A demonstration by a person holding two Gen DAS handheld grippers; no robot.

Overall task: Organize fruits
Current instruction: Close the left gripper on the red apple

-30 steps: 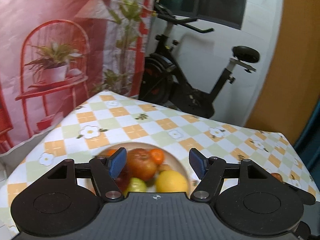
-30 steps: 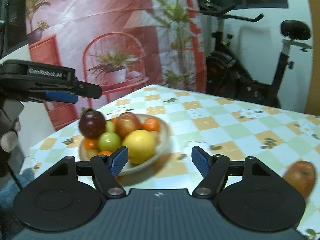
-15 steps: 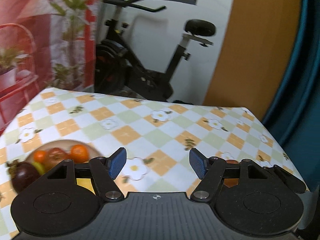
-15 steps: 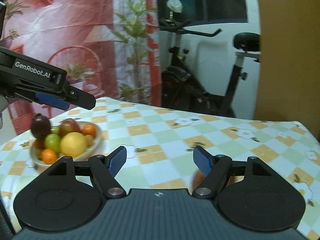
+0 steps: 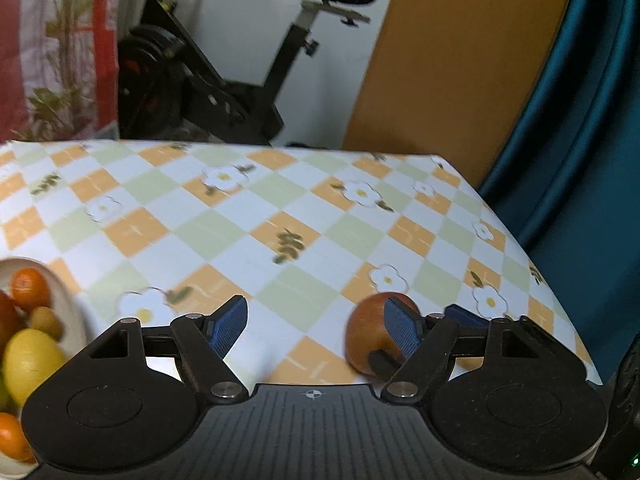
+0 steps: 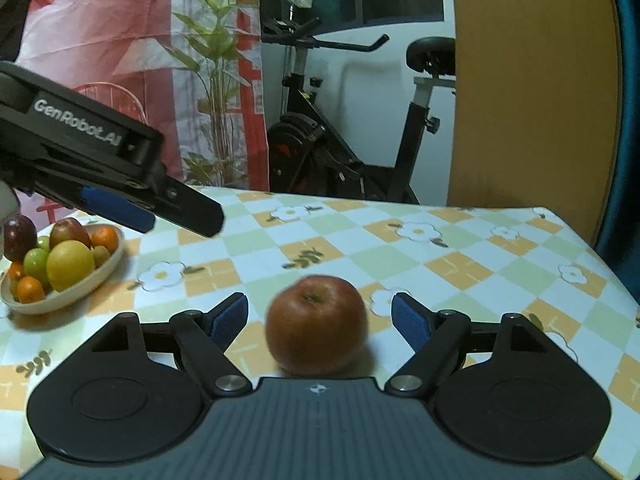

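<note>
A red apple (image 6: 317, 325) sits alone on the checked tabletop (image 6: 460, 264), well apart from the cream bowl (image 6: 80, 284) already heaped with fruit at the left edge. The right claw (image 6: 319, 317) is spread wide with the apple directly between its blue pads (image 6: 229, 319), not yet touching, lined up, it seems, to close on the fruit and carry it to the bowl. The left claw (image 5: 313, 327) also stands open and empty above the cloth, near the bowl, probably held clear of the pickup. A second ago both claws looked over the bowl; since then they have swung right across the tabletop, and the apple, then at the right claw's far edge, now lies centred in its gap.
</note>
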